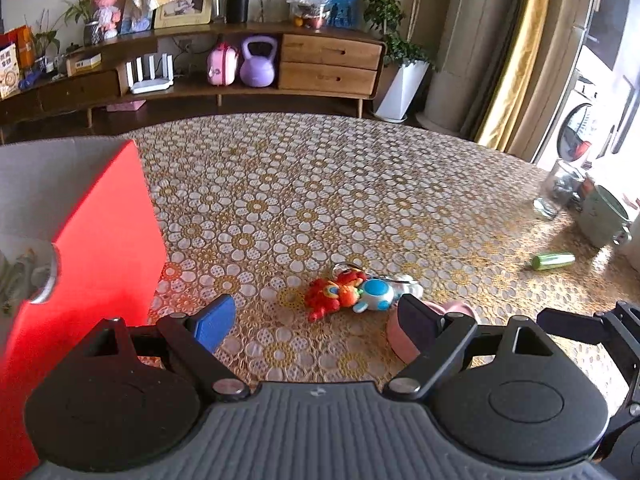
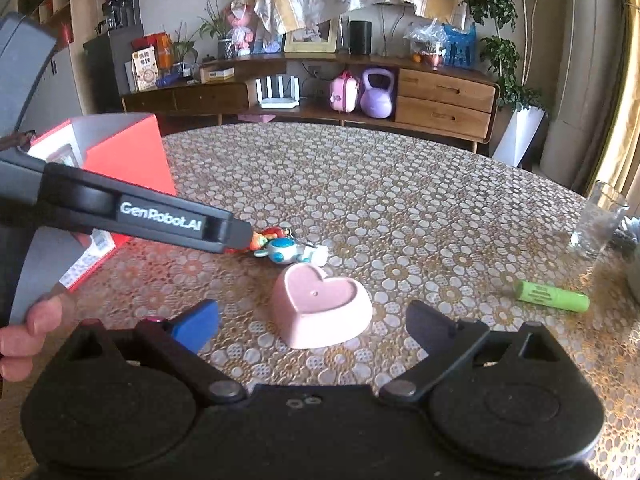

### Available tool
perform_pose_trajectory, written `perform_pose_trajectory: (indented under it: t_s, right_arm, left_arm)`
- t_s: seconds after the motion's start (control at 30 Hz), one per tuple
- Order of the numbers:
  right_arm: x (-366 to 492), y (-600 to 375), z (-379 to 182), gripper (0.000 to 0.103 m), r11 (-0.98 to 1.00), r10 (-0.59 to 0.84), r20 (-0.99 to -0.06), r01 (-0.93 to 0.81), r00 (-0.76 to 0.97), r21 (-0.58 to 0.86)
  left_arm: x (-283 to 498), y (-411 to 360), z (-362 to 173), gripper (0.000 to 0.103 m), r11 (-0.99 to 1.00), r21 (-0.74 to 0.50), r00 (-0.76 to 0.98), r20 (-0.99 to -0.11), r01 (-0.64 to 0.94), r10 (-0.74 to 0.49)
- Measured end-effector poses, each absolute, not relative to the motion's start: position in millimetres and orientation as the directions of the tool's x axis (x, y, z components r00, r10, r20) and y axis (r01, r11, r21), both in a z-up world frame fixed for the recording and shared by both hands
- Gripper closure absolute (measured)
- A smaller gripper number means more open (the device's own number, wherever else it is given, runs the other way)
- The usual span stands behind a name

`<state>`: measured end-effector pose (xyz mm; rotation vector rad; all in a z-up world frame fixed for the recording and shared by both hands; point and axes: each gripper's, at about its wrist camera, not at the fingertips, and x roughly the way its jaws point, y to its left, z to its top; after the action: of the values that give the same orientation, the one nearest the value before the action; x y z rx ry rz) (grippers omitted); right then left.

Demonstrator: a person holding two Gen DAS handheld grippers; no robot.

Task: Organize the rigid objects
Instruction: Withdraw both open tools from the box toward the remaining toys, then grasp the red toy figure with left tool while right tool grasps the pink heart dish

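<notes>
On the flowered tablecloth lie a red toy keychain (image 1: pixel 332 294) and a blue-and-white toy (image 1: pixel 376 294), touching each other. My left gripper (image 1: pixel 316 324) is open just short of them, nothing between its fingers. A pink heart-shaped dish (image 2: pixel 322 304) sits right in front of my right gripper (image 2: pixel 314 330), which is open with its pads clear of the dish. In the left wrist view the dish (image 1: pixel 400 344) is half hidden behind the black finger. A green tube (image 2: pixel 552 296) lies on its side to the right. The toys (image 2: pixel 292 250) lie beyond the dish, under the left gripper's finger (image 2: pixel 224 232).
A red box (image 1: pixel 92 248) stands at the left, close to the left gripper. A drinking glass (image 2: pixel 598 220) and a green mug (image 1: pixel 604 216) stand at the table's right edge. A hand (image 2: pixel 24 332) holds the left gripper. A wooden sideboard (image 1: pixel 328 64) is beyond the table.
</notes>
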<state>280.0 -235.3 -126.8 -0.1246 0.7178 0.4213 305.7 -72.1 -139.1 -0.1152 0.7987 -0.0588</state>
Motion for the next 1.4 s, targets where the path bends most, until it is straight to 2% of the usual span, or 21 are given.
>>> perform_pose_trajectory:
  t_s: [0.43, 0.6, 0.67, 0.73, 0.77, 0.83, 0.97, 1.03, 1.1, 1.2, 1.4]
  right_arm:
    - [301.2, -227.3, -147.4, 0.015, 0.903, 0.335, -0.681, -0.428, 0.651, 0.036]
    - [303.7, -225.8, -152.7, 0.017, 0.902, 0.339, -0.686, -0.431, 0.644, 0.042]
    - [304.4, -224.5, -154.8, 0.018, 0.902, 0.339, -0.687, -0.43, 0.643, 0.042]
    - [304.7, -223.2, -155.4, 0.017, 0.904, 0.333, -0.686, -0.426, 0.647, 0.036]
    - [304.8, -222.9, -155.9, 0.018, 0.905, 0.331, -0.685, -0.424, 0.649, 0.036]
    - [305.7, -222.2, -155.1, 0.017, 0.906, 0.331, -0.683, -0.422, 0.652, 0.037]
    - [306.2, -222.6, -155.7, 0.018, 0.907, 0.331, -0.679, -0.419, 0.656, 0.038]
    - [306.5, -223.5, -155.8, 0.025, 0.91, 0.326, -0.675, -0.414, 0.662, 0.034]
    - [306.9, -225.7, -155.6, 0.03, 0.911, 0.327, -0.671, -0.41, 0.666, 0.036]
    - [307.0, -228.7, -155.2, 0.03, 0.912, 0.336, -0.665, -0.407, 0.667, 0.051]
    - [304.1, -229.0, -152.5, 0.031, 0.921, 0.321, -0.662, -0.385, 0.677, 0.053]
  left_arm:
    - [326.5, -73.3, -164.6, 0.015, 0.991, -0.134, 0.701, -0.707, -0.002, -0.094]
    - [330.8, -65.5, -168.9, 0.015, 0.982, -0.186, 0.695, -0.708, -0.012, -0.126]
    - [329.6, -65.2, -168.8, 0.02, 0.982, -0.189, 0.702, -0.699, 0.002, -0.136]
    - [327.4, -64.7, -167.0, 0.032, 0.979, -0.202, 0.709, -0.687, 0.025, -0.16]
    - [327.3, -64.6, -166.1, 0.034, 0.978, -0.206, 0.71, -0.684, 0.032, -0.167]
    - [327.7, -65.4, -165.1, 0.044, 0.974, -0.222, 0.709, -0.68, 0.044, -0.187]
    - [330.8, -62.1, -166.2, 0.047, 0.963, -0.264, 0.701, -0.676, 0.055, -0.225]
    - [333.2, -54.9, -168.0, 0.055, 0.948, -0.313, 0.694, -0.671, 0.055, -0.262]
    - [334.4, -51.0, -169.3, 0.057, 0.94, -0.336, 0.689, -0.67, 0.049, -0.276]
    - [334.2, -48.2, -170.3, 0.068, 0.942, -0.333, 0.688, -0.675, 0.035, -0.264]
    - [329.3, -50.2, -168.7, 0.069, 0.951, -0.303, 0.693, -0.674, 0.057, -0.256]
